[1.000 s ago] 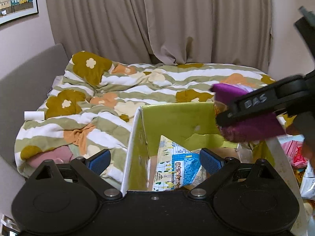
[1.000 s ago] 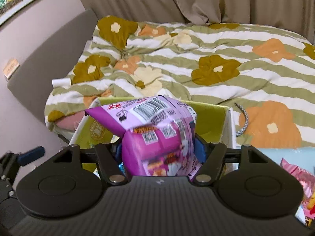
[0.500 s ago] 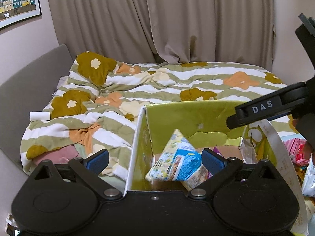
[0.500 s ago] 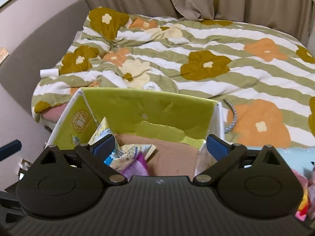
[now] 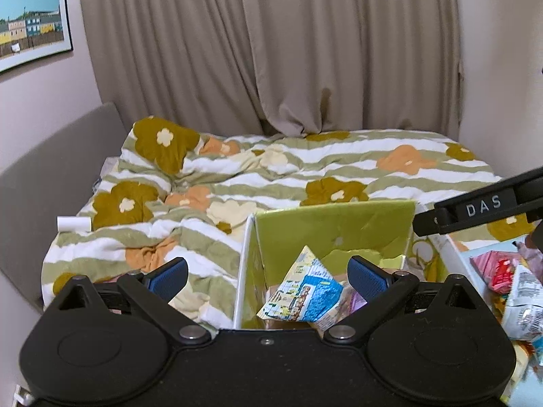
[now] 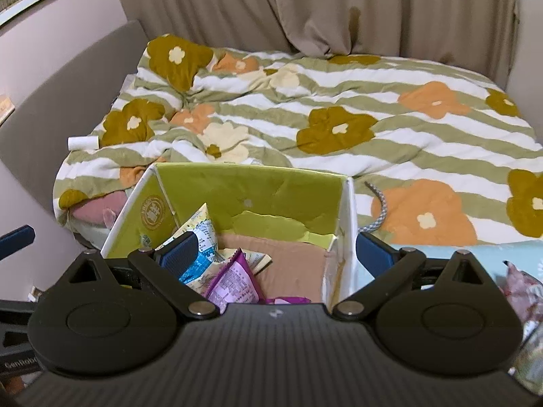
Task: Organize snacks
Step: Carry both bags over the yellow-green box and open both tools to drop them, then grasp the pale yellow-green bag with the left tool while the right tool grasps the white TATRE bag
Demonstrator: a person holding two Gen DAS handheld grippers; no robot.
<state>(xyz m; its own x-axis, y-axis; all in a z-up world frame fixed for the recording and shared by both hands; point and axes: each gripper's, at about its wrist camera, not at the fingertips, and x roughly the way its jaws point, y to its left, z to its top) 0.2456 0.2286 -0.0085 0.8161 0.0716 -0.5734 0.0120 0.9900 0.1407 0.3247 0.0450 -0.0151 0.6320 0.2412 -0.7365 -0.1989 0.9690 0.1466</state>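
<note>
A white cardboard box (image 6: 251,196) with a green lining stands open at the foot of the bed. Inside it lie a purple snack packet (image 6: 234,281) and a blue-and-yellow packet (image 6: 200,237), which leans against the left wall. My right gripper (image 6: 276,254) hangs over the box's near edge, open, with nothing pinched. From the left wrist, the same box (image 5: 332,230) and the blue-and-yellow packet (image 5: 305,291) sit below my left gripper (image 5: 268,276), which is open and holds nothing. A black finger (image 5: 475,210) of my right gripper reaches in from the right.
Loose snack packets (image 5: 509,274) lie on a pale blue surface right of the box, also seen as snack packets (image 6: 522,288). A flowered striped duvet (image 6: 339,108) covers the bed behind. A braided cable (image 6: 380,207) and a white roll (image 6: 83,142) lie on it.
My right gripper opened and let the purple packet drop into the box, then drew back to the right. The blue-and-yellow packet tipped over inside. Both grippers rose slightly.
</note>
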